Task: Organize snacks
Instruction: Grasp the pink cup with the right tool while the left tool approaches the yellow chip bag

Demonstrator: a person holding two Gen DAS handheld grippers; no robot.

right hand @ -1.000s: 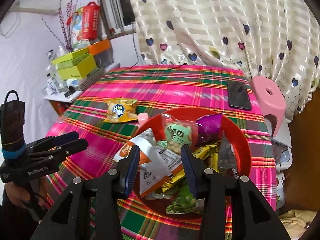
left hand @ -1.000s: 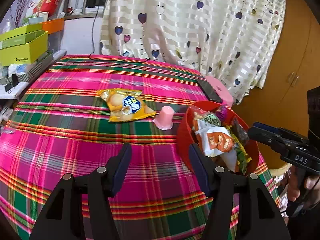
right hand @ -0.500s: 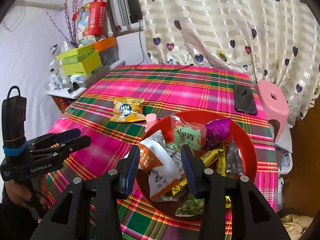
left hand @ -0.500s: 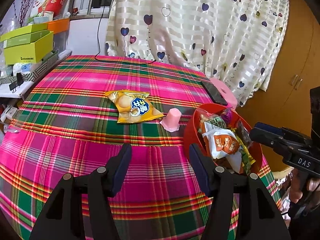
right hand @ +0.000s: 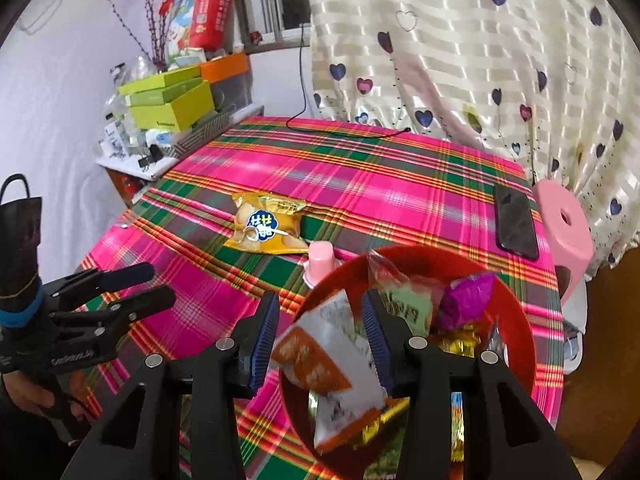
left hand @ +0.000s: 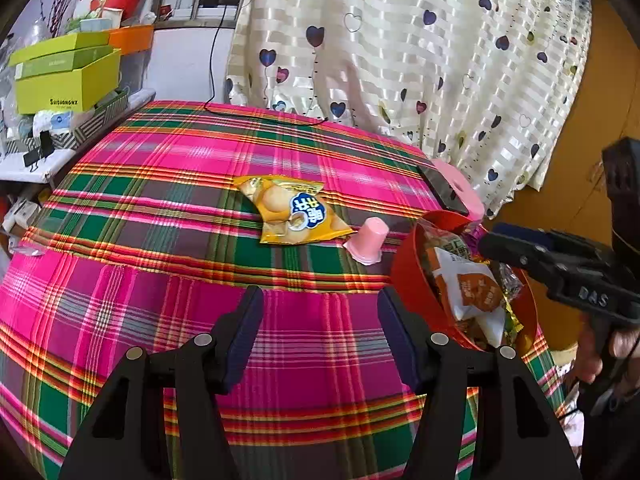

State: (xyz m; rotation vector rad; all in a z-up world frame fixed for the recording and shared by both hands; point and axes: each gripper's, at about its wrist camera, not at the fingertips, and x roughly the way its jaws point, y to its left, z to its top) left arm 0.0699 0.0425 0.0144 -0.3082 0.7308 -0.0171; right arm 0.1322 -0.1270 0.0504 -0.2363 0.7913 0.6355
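Observation:
A red bowl (right hand: 516, 280) full of snack packets sits at the table's near right; it also shows in the left wrist view (left hand: 404, 268). A white and orange packet (right hand: 328, 364) lies in it between my right gripper's (right hand: 320, 336) open jaws, not pinched. A yellow snack bag (left hand: 288, 210) (right hand: 266, 224) and a pink jelly cup (left hand: 368, 238) (right hand: 320, 260) lie on the plaid cloth left of the bowl. My left gripper (left hand: 318, 336) is open and empty above the cloth, short of both.
A black phone (right hand: 516, 220) lies at the table's right edge, next to a pink stool (right hand: 564, 220). Green boxes (left hand: 68, 76) and clutter fill a shelf at the left. A black cable (right hand: 348, 130) lies at the far edge. A heart-print curtain hangs behind.
My right gripper has dropped lower and closer over the bowl, with the white and orange packet now between its jaws. My left gripper's view has shifted left, so the bag and cup sit further right.

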